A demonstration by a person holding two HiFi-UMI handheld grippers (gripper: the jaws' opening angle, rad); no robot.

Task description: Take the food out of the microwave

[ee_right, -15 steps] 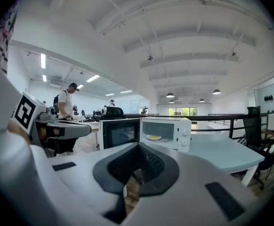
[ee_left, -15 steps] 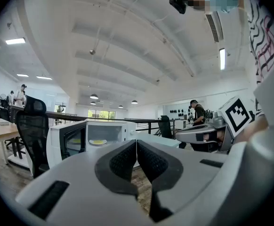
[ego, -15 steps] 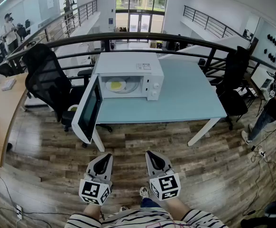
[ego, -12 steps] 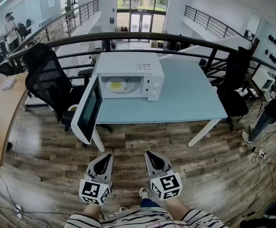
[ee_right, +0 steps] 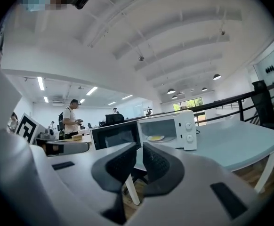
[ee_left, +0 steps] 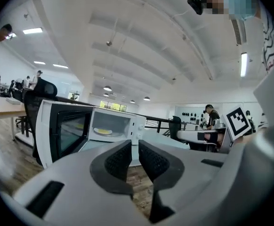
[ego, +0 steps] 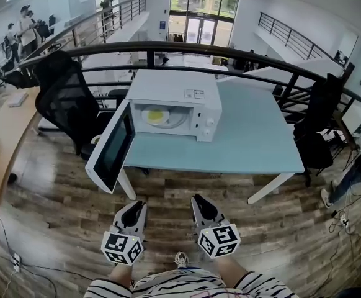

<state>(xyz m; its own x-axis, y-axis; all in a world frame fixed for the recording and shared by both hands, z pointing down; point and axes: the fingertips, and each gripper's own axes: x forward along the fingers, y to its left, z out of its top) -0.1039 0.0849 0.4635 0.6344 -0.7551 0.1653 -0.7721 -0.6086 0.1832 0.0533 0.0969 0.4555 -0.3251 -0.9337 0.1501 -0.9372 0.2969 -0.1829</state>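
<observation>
A white microwave (ego: 193,98) stands on a pale blue table (ego: 242,141), its door (ego: 109,148) swung wide to the left. Inside lies yellow food on a plate (ego: 155,115), also visible as the food (ee_left: 102,131) in the left gripper view and the food (ee_right: 155,138) in the right gripper view. My left gripper (ego: 136,207) and right gripper (ego: 199,202) hover side by side over the wooden floor, well short of the table. Both are shut with nothing between the pads.
A black office chair (ego: 62,101) stands left of the open door. A black railing (ego: 187,51) runs behind the table, and another black chair (ego: 320,120) sits at the right. A wooden desk (ego: 4,135) lies far left. People stand in the background.
The view has shifted closer to the table; the microwave and its door now sit lower and larger. Both grippers keep their side-by-side pose, still shut.
</observation>
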